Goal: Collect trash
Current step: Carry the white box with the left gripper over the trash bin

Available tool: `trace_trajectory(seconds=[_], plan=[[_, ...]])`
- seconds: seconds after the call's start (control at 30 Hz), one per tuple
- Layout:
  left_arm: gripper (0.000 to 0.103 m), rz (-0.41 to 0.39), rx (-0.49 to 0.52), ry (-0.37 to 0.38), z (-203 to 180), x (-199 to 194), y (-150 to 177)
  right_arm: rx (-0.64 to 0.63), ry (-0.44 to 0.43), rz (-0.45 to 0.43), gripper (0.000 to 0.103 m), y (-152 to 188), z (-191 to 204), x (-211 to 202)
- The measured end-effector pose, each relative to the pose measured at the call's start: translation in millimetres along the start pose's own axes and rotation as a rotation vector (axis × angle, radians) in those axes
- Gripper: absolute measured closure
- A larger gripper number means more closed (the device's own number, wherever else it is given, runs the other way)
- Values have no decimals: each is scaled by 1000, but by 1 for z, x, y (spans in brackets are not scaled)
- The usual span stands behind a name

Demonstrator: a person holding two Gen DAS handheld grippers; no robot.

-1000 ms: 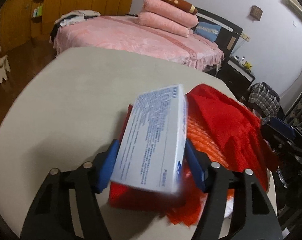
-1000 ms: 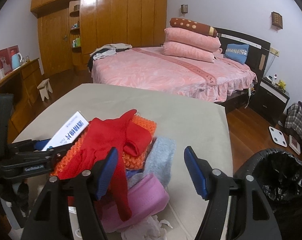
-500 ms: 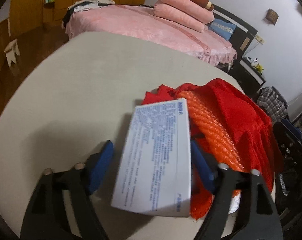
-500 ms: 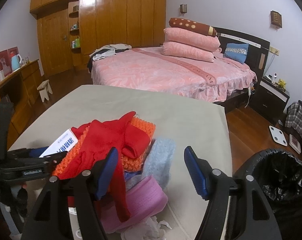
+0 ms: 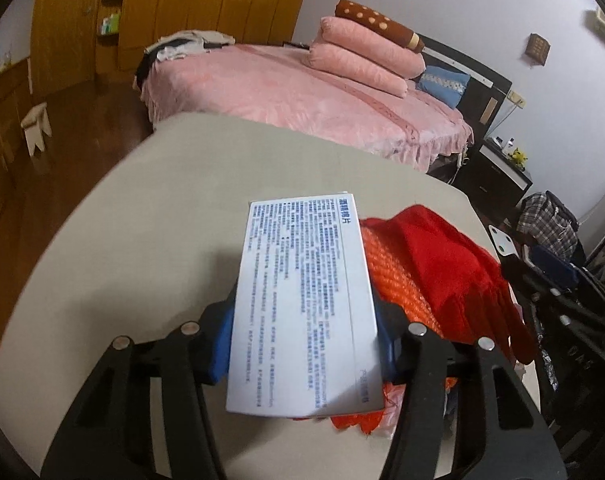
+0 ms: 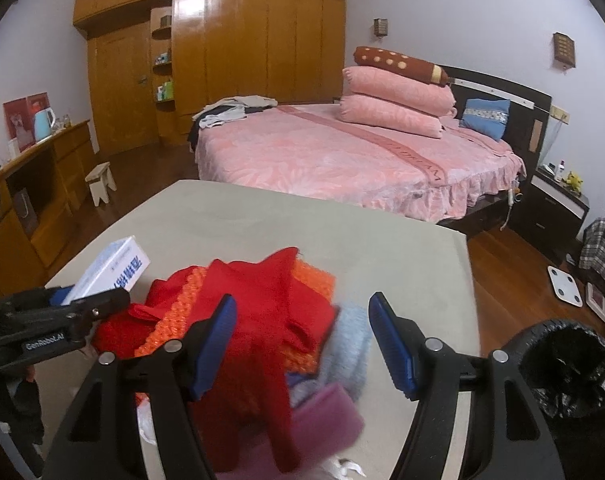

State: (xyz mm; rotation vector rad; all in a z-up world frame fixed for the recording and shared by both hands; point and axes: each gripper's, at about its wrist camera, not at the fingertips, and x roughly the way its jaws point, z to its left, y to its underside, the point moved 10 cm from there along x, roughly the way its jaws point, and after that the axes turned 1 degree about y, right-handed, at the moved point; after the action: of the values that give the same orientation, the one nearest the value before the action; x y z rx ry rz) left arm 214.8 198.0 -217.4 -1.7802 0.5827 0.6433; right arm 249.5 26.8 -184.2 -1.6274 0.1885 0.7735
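Note:
My left gripper (image 5: 302,344) is shut on a white box with blue print (image 5: 304,304) and holds it above the beige table (image 5: 150,220), left of a clothes pile. The box also shows in the right wrist view (image 6: 110,272), held by the left gripper (image 6: 82,300). The pile holds a red garment (image 6: 262,304), an orange knit (image 5: 390,280), a pale blue cloth (image 6: 348,344) and a purple cloth (image 6: 322,420). My right gripper (image 6: 302,344) is open and empty above the pile. A bin with a black bag (image 6: 570,364) stands at the right. White crumpled paper (image 6: 342,468) lies at the table's near edge.
A pink bed (image 6: 342,160) with stacked pillows stands beyond the table. A wooden wardrobe (image 6: 230,64) fills the back wall. A dresser (image 6: 42,184) and small stool (image 6: 100,180) are at left. A nightstand (image 6: 554,204) and floor scale (image 6: 564,284) are at right.
The left gripper lifted the box and tilted it flatter, so its printed face now points up. The right gripper stayed open and shifted slightly over the pile.

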Motion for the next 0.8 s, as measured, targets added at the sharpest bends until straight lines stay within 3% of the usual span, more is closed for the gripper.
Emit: trace_trajectory(seconds=[0.1, 0.2, 0.27, 0.33, 0.4, 0.57, 0.8], plan=[[49, -14, -8, -3, 2, -6, -6, -20, -25, 15, 47, 1, 12, 7], [49, -34, -21, -11, 7, -15, -12, -28, -32, 51, 49, 6, 17, 16], [49, -45, -34, -12, 11, -22, -15, -42, -36, 86, 60, 12, 18, 23], [49, -48, -34, -10, 14, -28, -17, -46, -75, 105, 86, 17, 21, 25], [49, -47, -22, -15, 14, -31, -15, -45, -112, 96, 94, 16, 24, 20], [49, -37, -31, -12, 17, -34, -8, -27, -167, 29, 95, 0, 24, -5], [48, -15, -33, -32, 23, -33, 8, -7, -165, 3, 95, -5, 10, -24]])
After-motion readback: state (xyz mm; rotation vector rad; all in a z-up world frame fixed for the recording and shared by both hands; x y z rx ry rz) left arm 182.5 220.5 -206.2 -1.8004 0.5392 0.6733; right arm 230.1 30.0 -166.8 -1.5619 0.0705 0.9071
